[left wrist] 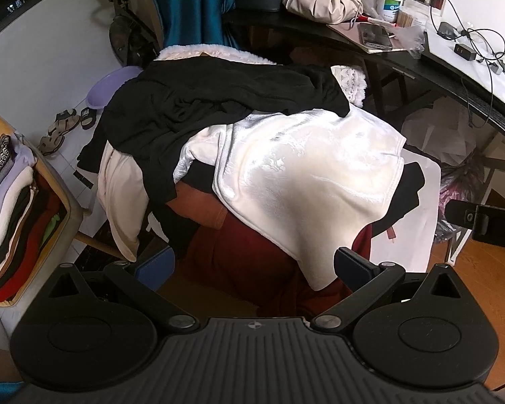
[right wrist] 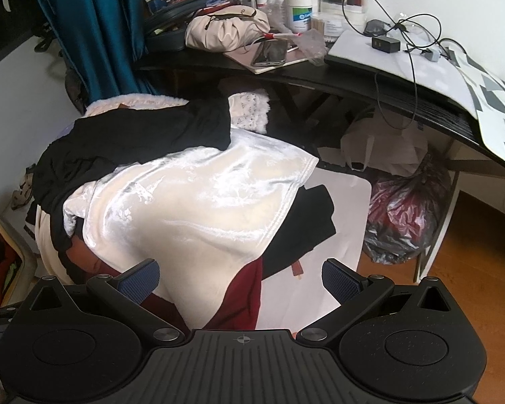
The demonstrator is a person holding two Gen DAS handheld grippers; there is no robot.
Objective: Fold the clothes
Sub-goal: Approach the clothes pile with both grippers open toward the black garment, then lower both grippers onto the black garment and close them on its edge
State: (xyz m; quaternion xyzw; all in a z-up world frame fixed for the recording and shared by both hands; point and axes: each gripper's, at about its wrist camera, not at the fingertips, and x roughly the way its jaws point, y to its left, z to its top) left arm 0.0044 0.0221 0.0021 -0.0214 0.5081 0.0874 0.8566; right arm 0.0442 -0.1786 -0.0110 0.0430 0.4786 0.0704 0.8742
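Note:
A heap of unfolded clothes covers a small white table (right wrist: 340, 222). On top lies a shiny white velvet garment (left wrist: 306, 175) (right wrist: 192, 208), with a black garment (left wrist: 198, 107) (right wrist: 141, 138) draped over its far left side. A dark red garment (left wrist: 245, 262) (right wrist: 242, 293) hangs at the near edge under the white one. My left gripper (left wrist: 254, 266) is open just above the dark red cloth, holding nothing. My right gripper (right wrist: 240, 281) is open over the white garment's near corner and the red cloth, also holding nothing.
A chair (left wrist: 60, 215) at the left carries a stack of folded clothes (left wrist: 13, 208). A cluttered dark desk (right wrist: 353, 84) with a phone, bottles and cables curves behind and right. Plastic bags (right wrist: 404, 215) sit under it. A purple basin (left wrist: 111, 87) and sandals (left wrist: 60, 128) lie on the floor.

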